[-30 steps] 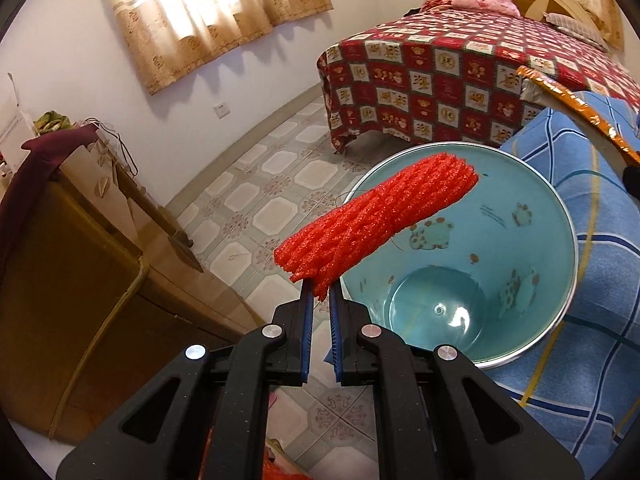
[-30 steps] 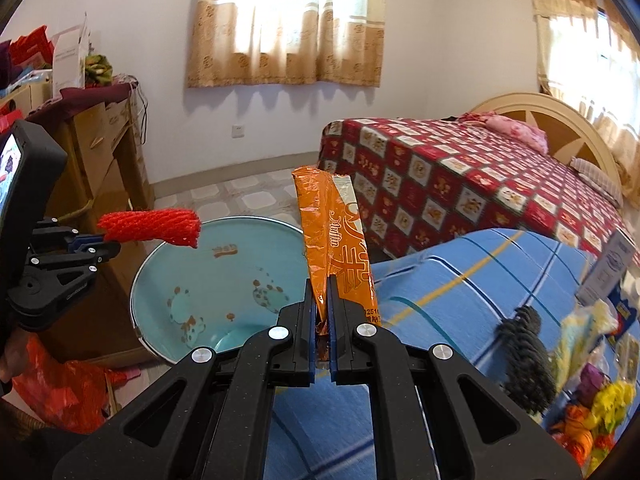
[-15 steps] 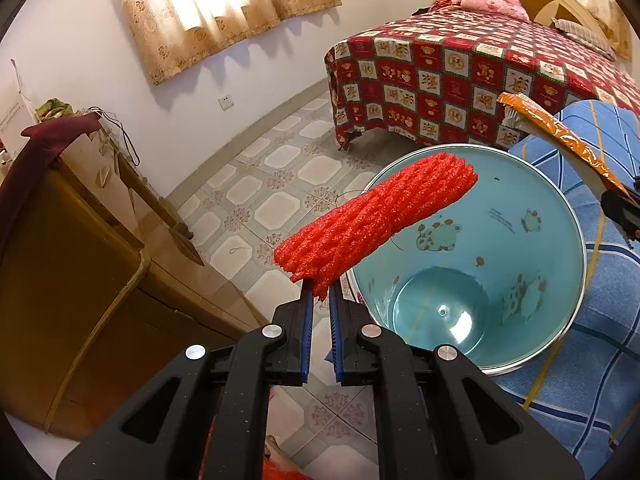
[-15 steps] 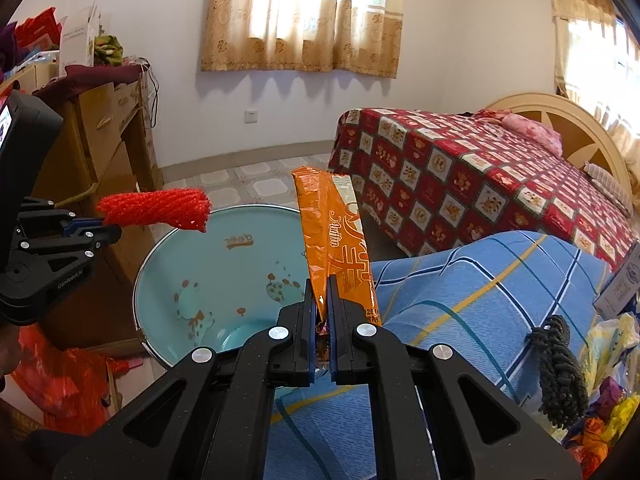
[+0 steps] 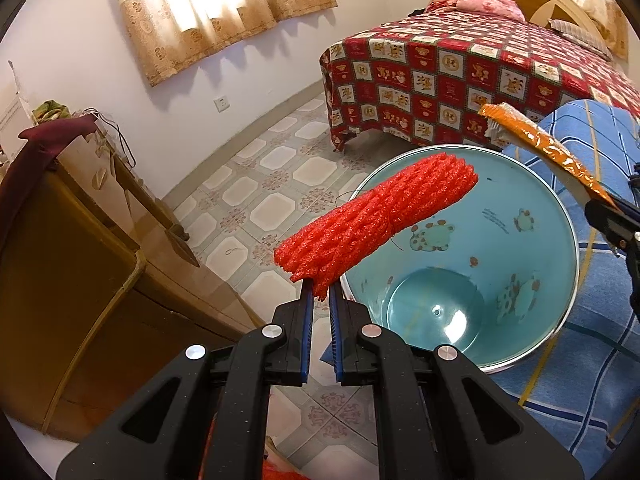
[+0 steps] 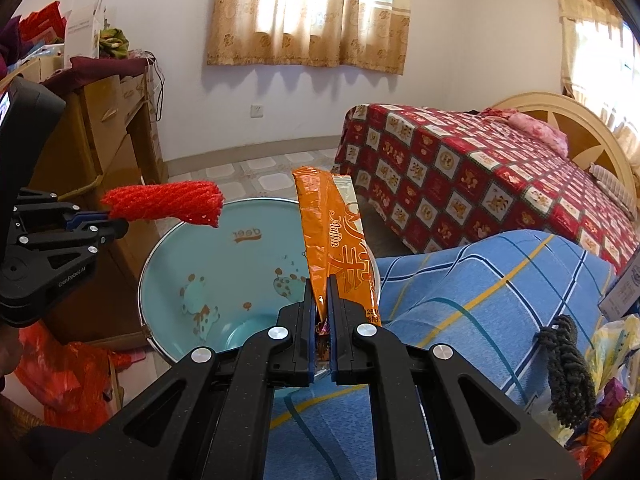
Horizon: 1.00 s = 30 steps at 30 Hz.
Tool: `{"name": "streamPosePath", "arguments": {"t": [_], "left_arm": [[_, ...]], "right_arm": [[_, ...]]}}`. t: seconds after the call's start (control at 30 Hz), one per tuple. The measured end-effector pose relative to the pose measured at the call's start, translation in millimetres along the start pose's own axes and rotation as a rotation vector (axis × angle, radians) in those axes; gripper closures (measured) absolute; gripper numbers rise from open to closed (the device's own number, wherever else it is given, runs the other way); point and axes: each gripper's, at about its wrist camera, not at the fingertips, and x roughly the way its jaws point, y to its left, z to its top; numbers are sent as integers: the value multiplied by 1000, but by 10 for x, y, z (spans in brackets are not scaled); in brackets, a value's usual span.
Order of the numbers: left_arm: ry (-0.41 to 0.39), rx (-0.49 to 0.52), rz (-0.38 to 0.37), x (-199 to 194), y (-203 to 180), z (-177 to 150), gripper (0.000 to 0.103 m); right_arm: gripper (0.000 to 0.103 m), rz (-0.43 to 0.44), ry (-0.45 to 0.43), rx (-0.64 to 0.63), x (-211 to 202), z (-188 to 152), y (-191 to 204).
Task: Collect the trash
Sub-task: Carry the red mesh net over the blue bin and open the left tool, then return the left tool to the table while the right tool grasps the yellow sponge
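— Between your left fingers (image 5: 308, 300), what have I got?

— Your left hand-held gripper (image 5: 320, 300) is pinching the near end of a red foam net sleeve (image 5: 376, 220); the rest of the sleeve juts out past the tips and hangs over the rim of the teal bin (image 5: 560, 320). From the right camera you can see it sticking out level over the bin's near-left edge.

— And my right?

— Your right hand-held gripper (image 6: 322, 300) is pressed tight on the lower end of an orange snack wrapper (image 6: 332, 240), which stands nearly upright above the tips, in front of the bin's right rim. The bin's teal inside shows cartoon prints, and nothing lies on the part of the bottom you can see.

— What's beside the bin?

— A blue plaid cloth (image 6: 480, 280) on its right, touching the rim; on it, towards the right edge, a dark knitted piece (image 6: 568, 364) and a heap of coloured wrappers (image 6: 612, 400). On the bin's other side stands a brown cabinet (image 5: 80, 280).

— Further off?

— Patterned floor tiles (image 5: 272, 184), then a bed with a red checked cover (image 5: 440, 80) — and curtains (image 6: 312, 12) on the far wall.
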Motion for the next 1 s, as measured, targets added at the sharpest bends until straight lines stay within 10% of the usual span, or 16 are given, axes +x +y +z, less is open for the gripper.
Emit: {"name": "streamPosePath", "arguments": {"t": [0.2, 0.3, 0.47, 1.0], "left_arm": [[-12, 33, -51, -54, -160, -15, 82], [-29, 31, -69, -100, -202, -35, 47], [-74, 11, -90, -250, -227, -47, 28], [-104, 227, -256, -691, -1500, -350, 24]], "right_arm": [[67, 35, 6, 26, 2, -43, -42], [57, 22, 1, 38, -36, -65, -71], [48, -25, -21, 96, -346, -167, -249], [43, -442, -47, 491, -2176, -1723, -1449]]}}
